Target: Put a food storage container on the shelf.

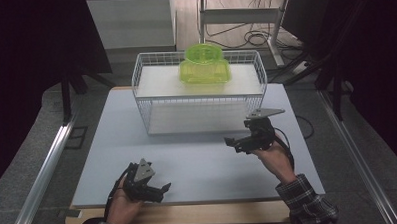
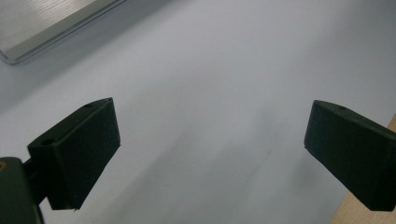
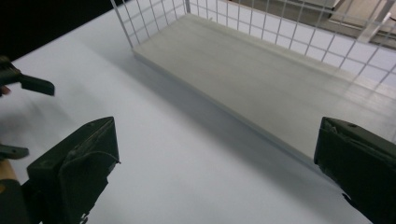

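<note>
Both grippers gape empty. The green container (image 1: 205, 64) on the wire rack (image 1: 141, 94) lies at eleven o'clock from your right gripper (image 1: 237, 142), the nearer one; your left gripper (image 1: 156, 188) is farther.

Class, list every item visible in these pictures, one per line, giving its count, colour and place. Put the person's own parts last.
Table: one, pale grey-white top, centre.
Wire shelf rack: one, white, at the table's far end.
Plastic container: one, translucent yellow-green, on the rack's upper shelf.
Desk frame: one, white, on the floor behind, cables beside it.
Left tool: one, black, near edge, open.
Right tool: one, black, before the rack, open.
Hands: two, holding the tools.
Sleeve: one, plaid, bottom right.
</note>
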### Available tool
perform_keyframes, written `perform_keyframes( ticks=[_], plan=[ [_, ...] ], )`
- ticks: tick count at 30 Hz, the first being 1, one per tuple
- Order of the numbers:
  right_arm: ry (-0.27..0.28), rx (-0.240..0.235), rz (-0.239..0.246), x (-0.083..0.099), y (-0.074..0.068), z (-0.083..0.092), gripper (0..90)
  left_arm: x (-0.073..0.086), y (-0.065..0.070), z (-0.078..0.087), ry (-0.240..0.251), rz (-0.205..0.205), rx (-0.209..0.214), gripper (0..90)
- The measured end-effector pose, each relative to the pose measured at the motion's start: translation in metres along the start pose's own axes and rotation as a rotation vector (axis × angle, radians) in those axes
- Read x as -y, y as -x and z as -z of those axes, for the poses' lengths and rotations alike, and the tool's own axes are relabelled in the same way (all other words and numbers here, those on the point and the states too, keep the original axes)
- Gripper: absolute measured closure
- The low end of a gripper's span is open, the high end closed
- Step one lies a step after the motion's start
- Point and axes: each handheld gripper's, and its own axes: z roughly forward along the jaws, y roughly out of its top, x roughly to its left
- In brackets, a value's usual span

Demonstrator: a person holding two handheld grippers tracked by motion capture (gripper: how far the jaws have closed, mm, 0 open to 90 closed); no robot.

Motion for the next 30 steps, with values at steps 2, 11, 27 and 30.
perform_keyframes(
  ticks=[2,11,27,30],
  plan=[
    [-0.002,0.008,-0.001,0.006,0.0,-0.001,0.0,0.0,0.0,0.0,0.0,0.001,0.0,3.3],
    [-0.014,0.033,-0.004,0.035,-0.004,-0.006,0.0,0.0,0.0,0.0,-0.003,-0.001,-0.001,3.3],
    [-0.086,0.068,-0.025,0.087,-0.004,-0.021,0.0,0.001,0.001,-0.002,-0.005,-0.011,-0.003,2.8],
    [-0.11,0.071,-0.024,0.094,-0.005,-0.024,0.0,0.001,0.001,-0.002,-0.006,-0.01,-0.001,2.7]
  ],
)
